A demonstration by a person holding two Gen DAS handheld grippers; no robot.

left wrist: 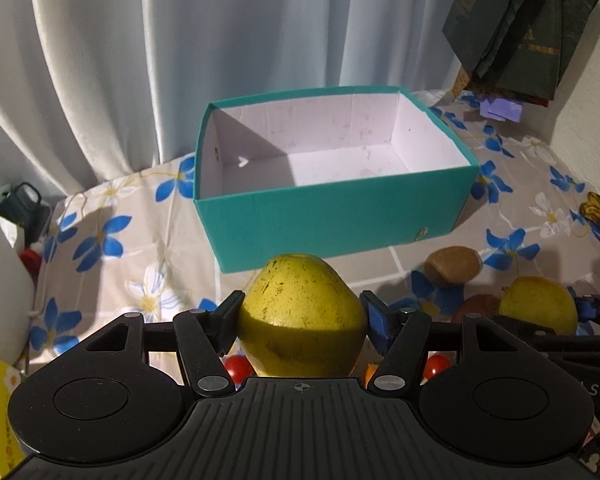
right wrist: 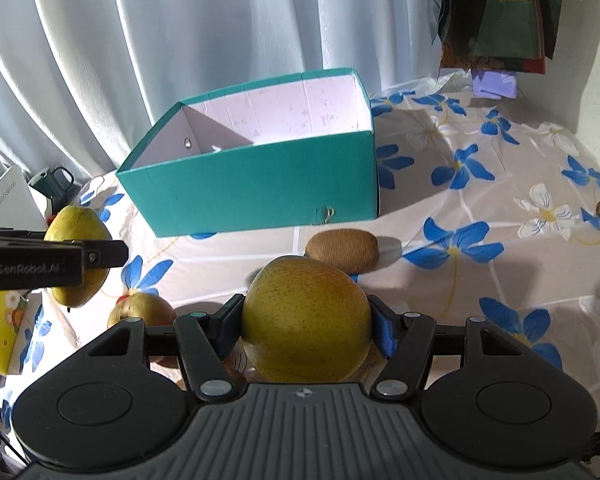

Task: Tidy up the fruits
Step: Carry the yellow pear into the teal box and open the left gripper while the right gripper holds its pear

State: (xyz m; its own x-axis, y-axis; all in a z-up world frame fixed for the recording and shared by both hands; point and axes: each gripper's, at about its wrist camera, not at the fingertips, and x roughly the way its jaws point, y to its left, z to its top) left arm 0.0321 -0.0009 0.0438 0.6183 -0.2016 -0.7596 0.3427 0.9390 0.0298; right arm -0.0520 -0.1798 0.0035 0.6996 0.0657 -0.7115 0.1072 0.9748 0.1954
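My left gripper point(left wrist: 302, 316) is shut on a yellow-green pear point(left wrist: 300, 312), held above the table in front of the empty teal box point(left wrist: 332, 216). My right gripper point(right wrist: 306, 320) is shut on another yellow pear point(right wrist: 306, 320); this pear also shows in the left wrist view point(left wrist: 538, 304). The left gripper's pear shows at the left of the right wrist view point(right wrist: 78, 240). The teal box point(right wrist: 260, 196) stands behind. A brown kiwi point(right wrist: 342, 250) lies on the flowered tablecloth point(right wrist: 480, 200) near the box; it also shows in the left wrist view point(left wrist: 452, 266).
A third pear-like fruit point(right wrist: 140, 314) lies on the cloth at lower left. Small red tomatoes point(left wrist: 238, 366) lie beneath the left gripper. A yellow carton point(right wrist: 4, 332) sits at the left edge. White curtains point(left wrist: 180, 40) hang behind; dark bags point(left wrist: 524, 32) hang at upper right.
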